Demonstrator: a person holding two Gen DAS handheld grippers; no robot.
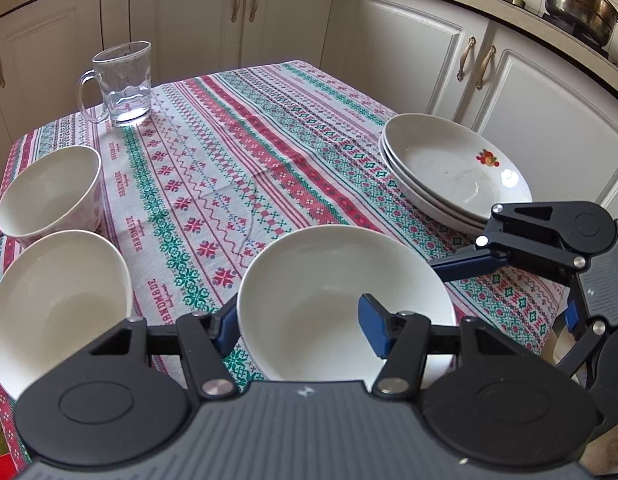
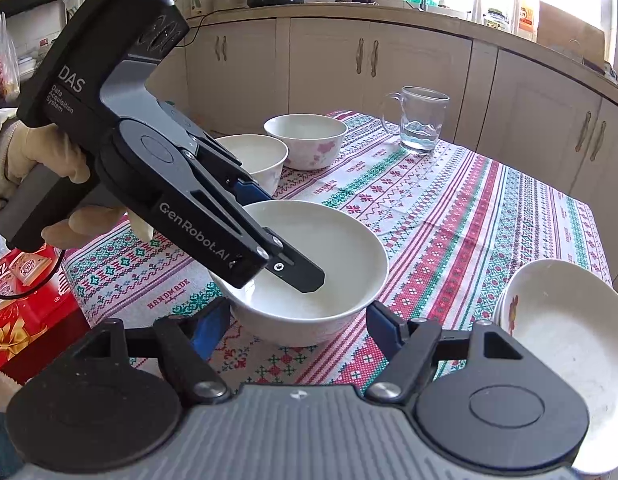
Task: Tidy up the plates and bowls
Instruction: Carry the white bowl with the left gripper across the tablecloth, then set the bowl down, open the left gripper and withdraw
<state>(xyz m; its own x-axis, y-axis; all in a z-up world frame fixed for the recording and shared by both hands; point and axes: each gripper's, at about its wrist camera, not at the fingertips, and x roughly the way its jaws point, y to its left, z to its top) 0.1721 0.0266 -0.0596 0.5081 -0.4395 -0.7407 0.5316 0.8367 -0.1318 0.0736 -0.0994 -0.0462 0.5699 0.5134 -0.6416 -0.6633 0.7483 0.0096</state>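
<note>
Your left hand-held gripper is clamped on the near wall of the plain white bowl: one blue pad sits inside the bowl and the other presses the outside of the rim, so the jaws are narrow and holding it. In the right wrist view the same bowl appears to rest on the patterned cloth of the bench, with your gloved hand on the handle behind it.

Your right hand-held gripper holds nothing. Its jaws stand moderately apart, low and just short of that bowl, with only cloth between the pads.

Further out, two more bowls sit at the left edge of the bench, one behind the other, and a stack of shallow plates lies to the right. A glass mug stands at the far corner.

The bowl looks like glazed ceramic: stiff, fairly heavy for a one-sided pinch, smooth enough to slip, and likely to chip if knocked. Gripped by one wall, it will want to tip away from your pads, so keep the rim deep between them and carry it level. When you nest it into another bowl, lower it gently rather than dropping it.
</note>
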